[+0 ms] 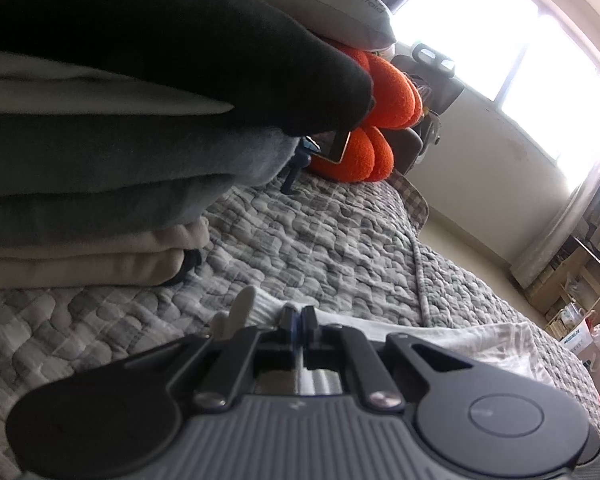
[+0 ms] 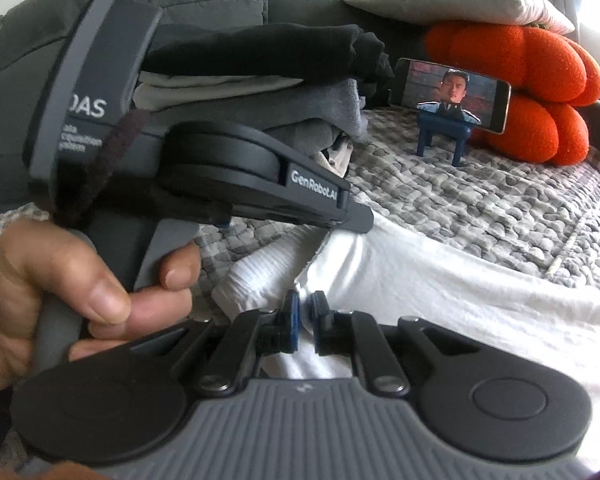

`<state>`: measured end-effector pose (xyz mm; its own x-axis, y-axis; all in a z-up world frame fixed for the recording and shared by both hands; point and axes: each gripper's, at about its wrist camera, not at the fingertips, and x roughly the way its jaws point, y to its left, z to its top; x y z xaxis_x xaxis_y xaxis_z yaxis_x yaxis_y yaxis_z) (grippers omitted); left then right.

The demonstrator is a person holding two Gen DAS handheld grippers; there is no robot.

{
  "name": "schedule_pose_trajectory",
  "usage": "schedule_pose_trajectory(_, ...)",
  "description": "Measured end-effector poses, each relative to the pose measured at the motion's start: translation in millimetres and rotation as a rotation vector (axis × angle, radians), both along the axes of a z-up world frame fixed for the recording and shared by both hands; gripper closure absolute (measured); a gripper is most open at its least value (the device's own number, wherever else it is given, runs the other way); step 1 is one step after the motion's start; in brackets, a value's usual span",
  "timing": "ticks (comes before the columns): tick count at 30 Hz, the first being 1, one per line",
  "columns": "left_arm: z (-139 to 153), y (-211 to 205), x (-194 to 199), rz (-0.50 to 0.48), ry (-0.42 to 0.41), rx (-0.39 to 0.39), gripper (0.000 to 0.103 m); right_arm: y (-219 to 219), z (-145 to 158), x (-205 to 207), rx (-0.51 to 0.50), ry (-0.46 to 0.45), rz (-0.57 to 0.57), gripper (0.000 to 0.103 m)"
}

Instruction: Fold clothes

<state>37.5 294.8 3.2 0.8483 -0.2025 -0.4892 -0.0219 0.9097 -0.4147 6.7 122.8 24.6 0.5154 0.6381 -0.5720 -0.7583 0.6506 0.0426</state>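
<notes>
White garment (image 2: pixel 440 280) lengthwise along bed (image 2: pixel 480 208)

We see a quilted, puckered cloth bedspread (image 2: pixel 480 200), a white shirt (image 2: pixel 440 280) of smooth cloth with a ribbed hem, a nubbly orange cushion (image 2: pixel 520 80), and matt black plastic on the right gripper (image 2: pixel 305 322) with ridged grey housing.

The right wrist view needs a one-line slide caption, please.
Right gripper slightly open over a white garment; left gripper pinches its edge.
</notes>
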Motion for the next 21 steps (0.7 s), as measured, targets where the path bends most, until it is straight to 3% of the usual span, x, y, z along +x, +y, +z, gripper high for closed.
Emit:
schedule_pose_trajectory(11,1.8,-1.5,-0.2,0.0,-0.007,0.005,0.101,1.9,-2.0,1.9,0.0,0.015,-0.002,0.092)
schedule_pose_trajectory(15,1.2,-2.0,-0.6,0.014,-0.008,0.015,0.101,1.5,-2.3,2.0,0.0,0.007,-0.019,0.098)
schedule_pose_trajectory(21,2.3,-3.0,-1.1,0.04,-0.015,0.026,0.101,1.1,1.1,0.1,0.019,-0.001,-0.028,0.099)
